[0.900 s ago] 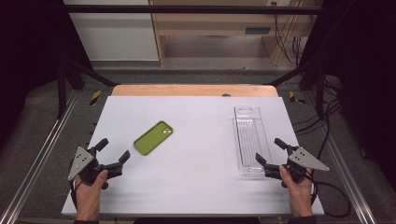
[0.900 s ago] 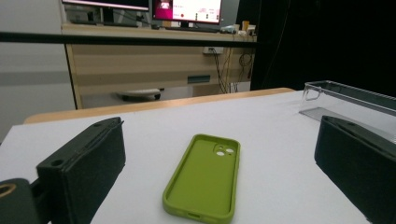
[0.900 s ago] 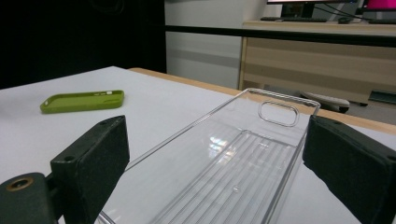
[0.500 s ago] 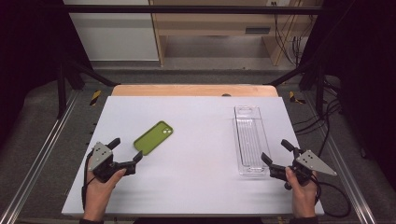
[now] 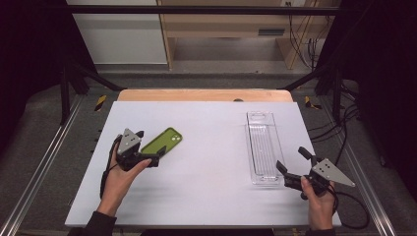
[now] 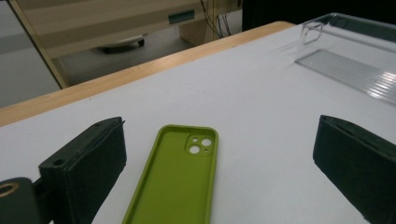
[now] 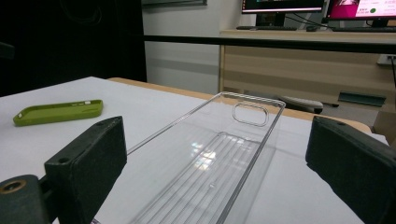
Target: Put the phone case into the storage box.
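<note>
Two grippers: each stands with its jaws wide apart and nothing clamped between them.
Left gripper: at the near end of the green phone case; in the left gripper view the case lies between the two black jaws, touching neither.
Right gripper: at the near end of the clear tray, jaws straddling the tray's end without contact.
Step in hand: judged to be the grasp of the case by its near end.
How to do it well: keep the jaws low and level with the table, centre the case's width between them, then close gently on its two long edges (a soft shell of this kind probably flexes, so a light squeeze looks wiser than a hard one).
Risk: a jaw that touches one edge first may push the case sideways across the smooth sheet.
Case, position: flat on the left half of the white table, well apart from the tray.
Case, look: lime green, hollow side up, raised rim all round, camera cut-out with two round holes at the far end.
</note>
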A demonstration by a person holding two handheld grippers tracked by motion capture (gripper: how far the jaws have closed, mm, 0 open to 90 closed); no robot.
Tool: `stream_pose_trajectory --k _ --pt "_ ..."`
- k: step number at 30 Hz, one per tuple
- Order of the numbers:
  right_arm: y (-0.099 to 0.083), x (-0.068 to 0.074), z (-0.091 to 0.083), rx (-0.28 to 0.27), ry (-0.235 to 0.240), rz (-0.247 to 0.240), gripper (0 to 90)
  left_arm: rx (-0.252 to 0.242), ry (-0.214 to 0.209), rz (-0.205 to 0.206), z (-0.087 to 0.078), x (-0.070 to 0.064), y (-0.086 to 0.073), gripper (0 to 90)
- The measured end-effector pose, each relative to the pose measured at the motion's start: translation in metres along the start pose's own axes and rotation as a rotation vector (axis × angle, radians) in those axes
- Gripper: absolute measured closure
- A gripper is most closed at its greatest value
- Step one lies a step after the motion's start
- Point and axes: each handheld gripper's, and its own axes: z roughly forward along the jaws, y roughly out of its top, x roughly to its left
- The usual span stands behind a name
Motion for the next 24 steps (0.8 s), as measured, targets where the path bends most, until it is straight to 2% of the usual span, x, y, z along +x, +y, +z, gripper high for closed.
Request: stream_pose_trajectory --k 8,13,16,18,21,24 --pt "-0.001 0.000 0.001 0.001 -0.002 -0.007 5.4 0.129 -0.027 0.001 0.033 0.001 0.003 3.2" --pt "-0.002 0.000 -0.001 0.000 -0.011 -0.002 5.4 0.176 -0.025 0.017 0.046 -0.001 0.003 3.2" --pt "-0.002 0.000 -0.001 0.002 -0.015 0.004 5.4 0.237 -0.039 0.024 0.053 -0.001 0.000 3.2" --pt "-0.001 0.001 -0.002 -0.007 -0.016 0.006 5.3 0.262 -0.031 0.039 0.055 -0.001 -0.001 3.7" --pt "-0.002 0.002 -0.002 0.001 -0.009 0.000 5.2 0.277 -0.038 0.062 0.059 -0.001 -0.003 4.2" --pt "-0.003 0.002 -0.002 0.007 -0.010 -0.009 5.2 0.264 -0.025 0.070 0.062 0.001 -0.003 7.1"
